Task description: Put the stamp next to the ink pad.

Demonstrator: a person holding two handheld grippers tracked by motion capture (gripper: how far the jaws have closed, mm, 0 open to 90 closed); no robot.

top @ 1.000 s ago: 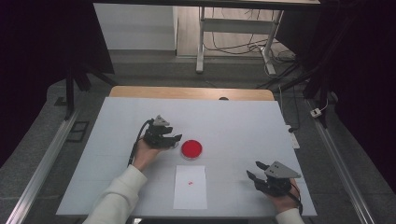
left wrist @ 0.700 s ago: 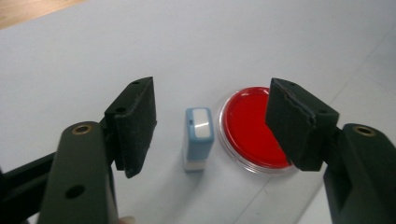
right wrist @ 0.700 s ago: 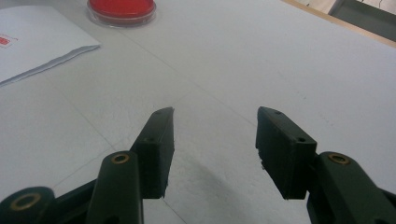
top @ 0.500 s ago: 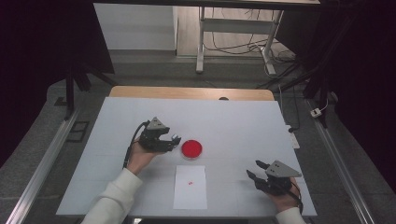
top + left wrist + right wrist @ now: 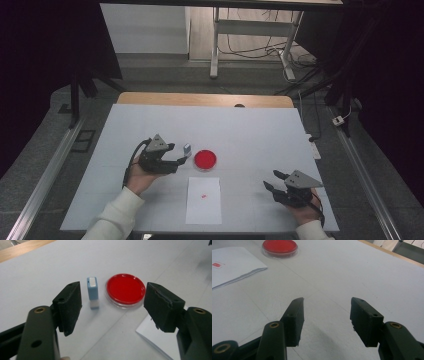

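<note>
Left gripper (image 5: 183, 159) held low over the table, jaws wide apart with nothing pressed between, just been opening; left hand (image 5: 141, 176) beneath, white sleeve behind. Right gripper (image 5: 273, 181) near the table's front right corner, jaws parted and empty, also just been opening.

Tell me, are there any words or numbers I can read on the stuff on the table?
None can be read.
Red mark on the sheet of paper: too small and blurred to read.
Small blue stamp: no words show on it.
Red round dish: no label shows.
</note>
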